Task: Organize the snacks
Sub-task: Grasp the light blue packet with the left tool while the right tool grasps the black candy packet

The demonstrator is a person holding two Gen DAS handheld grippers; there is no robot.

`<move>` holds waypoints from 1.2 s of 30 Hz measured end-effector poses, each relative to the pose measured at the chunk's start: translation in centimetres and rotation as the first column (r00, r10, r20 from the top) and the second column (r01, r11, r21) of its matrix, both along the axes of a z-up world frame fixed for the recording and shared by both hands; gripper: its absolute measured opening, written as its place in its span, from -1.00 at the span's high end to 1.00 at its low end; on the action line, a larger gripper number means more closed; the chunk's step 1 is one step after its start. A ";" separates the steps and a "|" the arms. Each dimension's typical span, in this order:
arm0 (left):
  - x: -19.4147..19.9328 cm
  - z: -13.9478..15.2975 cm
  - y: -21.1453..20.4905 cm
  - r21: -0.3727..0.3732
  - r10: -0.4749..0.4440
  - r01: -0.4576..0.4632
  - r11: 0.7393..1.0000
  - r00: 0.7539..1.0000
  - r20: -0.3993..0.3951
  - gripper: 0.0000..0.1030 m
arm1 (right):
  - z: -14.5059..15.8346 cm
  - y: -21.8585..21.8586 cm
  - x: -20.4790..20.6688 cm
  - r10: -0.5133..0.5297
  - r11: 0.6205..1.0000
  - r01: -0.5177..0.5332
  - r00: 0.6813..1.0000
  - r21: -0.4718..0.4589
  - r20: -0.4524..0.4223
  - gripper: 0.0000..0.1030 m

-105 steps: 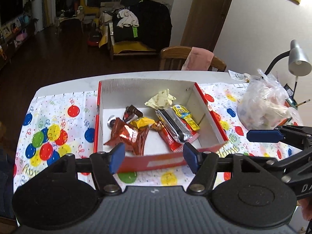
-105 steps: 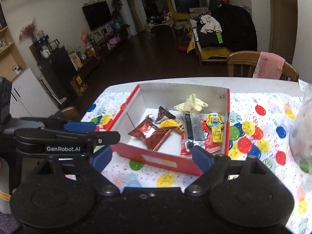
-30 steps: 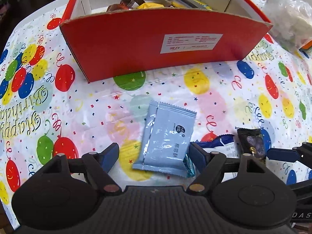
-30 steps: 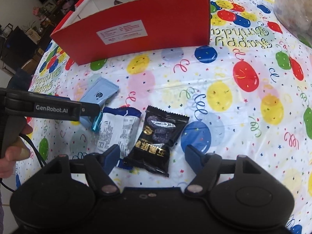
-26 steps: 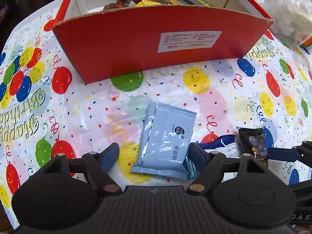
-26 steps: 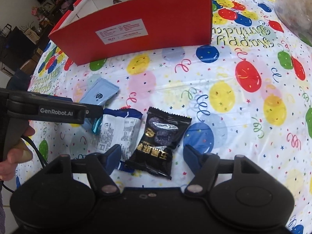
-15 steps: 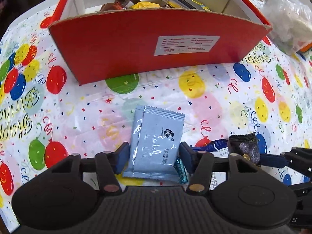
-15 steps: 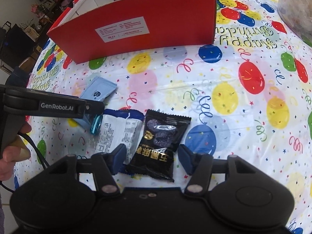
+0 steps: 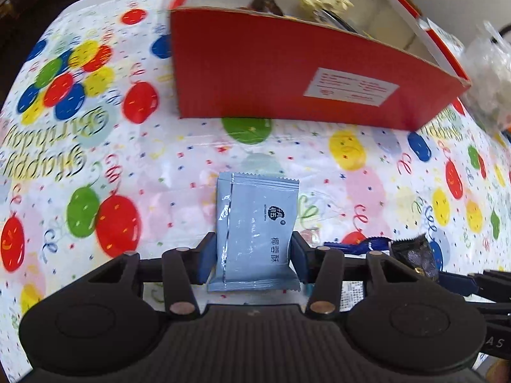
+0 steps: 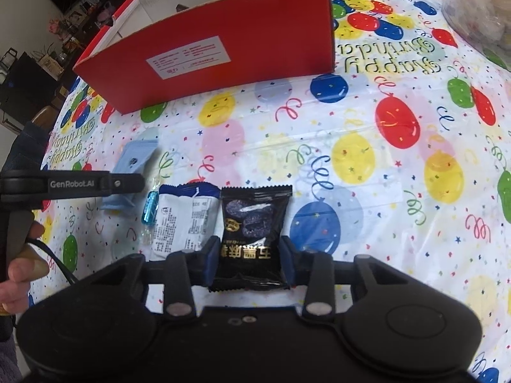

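My left gripper (image 9: 254,260) is shut on a grey-blue snack packet (image 9: 255,223) lying on the balloon tablecloth (image 9: 95,159); the fingers press both its edges. My right gripper (image 10: 249,263) is shut on a black snack packet (image 10: 252,220) on the cloth. Between them lie a white-and-blue packet (image 10: 185,217) and a small blue wrapped candy (image 10: 150,207). The red cardboard box (image 9: 287,73) stands behind, open-topped, with several snacks inside. It also shows in the right wrist view (image 10: 223,48), and the grey-blue packet (image 10: 135,159) shows there under the left gripper.
A clear plastic bag (image 9: 491,73) of items sits to the right of the box. A hand (image 10: 19,271) holds the left gripper's handle at the left edge. The table's left edge drops off to a dark floor (image 10: 25,73).
Both grippers have closed from open onto their packets: left on the grey-blue one, right on the black one. Both moved slightly forward and lower over the packets.
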State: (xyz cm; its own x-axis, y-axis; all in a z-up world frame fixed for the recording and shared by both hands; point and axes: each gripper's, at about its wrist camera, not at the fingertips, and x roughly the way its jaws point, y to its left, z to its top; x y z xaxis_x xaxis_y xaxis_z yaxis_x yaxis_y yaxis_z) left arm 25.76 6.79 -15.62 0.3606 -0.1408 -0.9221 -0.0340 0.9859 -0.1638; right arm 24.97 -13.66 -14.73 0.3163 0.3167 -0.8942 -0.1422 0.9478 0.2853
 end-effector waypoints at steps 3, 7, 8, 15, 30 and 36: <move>-0.6 0.2 0.7 -0.007 0.035 -0.035 0.999 0.999 0.010 0.07 | 0.3 -0.5 -0.1 -0.011 1.000 0.011 1.000 0.009 0.005 0.28; -1.5 0.8 1.2 -0.007 0.064 -0.064 0.998 0.998 0.018 0.07 | 0.8 -1.0 -0.7 -0.021 1.000 0.020 1.000 0.017 0.019 0.28; -1.7 0.9 1.2 -0.005 0.071 -0.071 0.997 0.997 0.019 0.07 | 1.0 -1.2 -0.8 -0.025 0.999 0.025 0.999 0.023 0.020 0.28; -3.7 2.5 1.5 0.013 0.116 -0.117 0.993 0.992 0.042 0.07 | 2.8 -1.9 -1.4 -0.033 0.998 0.030 0.998 0.058 0.049 0.28; -4.9 8.7 1.2 -0.030 0.148 -0.145 0.989 0.980 0.136 0.07 | 7.5 -2.6 -0.5 -0.019 0.992 0.000 0.990 0.130 0.142 0.28; -3.4 11.1 0.5 -0.039 0.135 -0.129 0.991 0.973 0.188 0.07 | 9.9 -2.7 1.9 -0.020 0.991 -0.009 0.977 0.134 0.212 0.28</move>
